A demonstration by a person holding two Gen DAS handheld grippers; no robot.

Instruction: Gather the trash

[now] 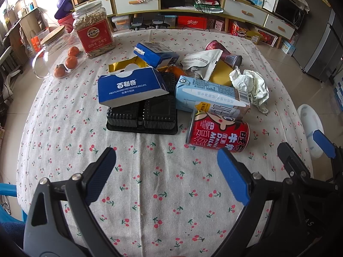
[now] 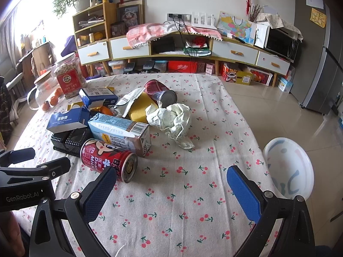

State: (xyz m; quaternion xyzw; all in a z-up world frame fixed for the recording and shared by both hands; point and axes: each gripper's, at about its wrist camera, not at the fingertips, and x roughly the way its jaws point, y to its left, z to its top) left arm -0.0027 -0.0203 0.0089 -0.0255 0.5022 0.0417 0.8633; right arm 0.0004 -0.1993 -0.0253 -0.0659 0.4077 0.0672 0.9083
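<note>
Both grippers are hovering low over the near edge of the worktop, and nothing has been picked up yet, so the collecting appears to be only starting. The left gripper is holding its jaws spread wide with nothing between them; the right gripper is likewise spread and empty.

Taking the red milk can as the landmark: it is lying on its side at the front of the trash pile, just ahead of the right gripper's left finger. The pale blue carton is lying directly behind it and touching it. The black plastic tray is sitting to the can's left, with the dark blue biscuit box resting on top of it. The crumpled paper is lying behind and to the can's right, apart from it. A white basin is standing off the worktop, well to the can's right, and probably serves as the bin.

The likely next move is closing on the can, which calls for straddling its round side squarely so it cannot roll away.
</note>
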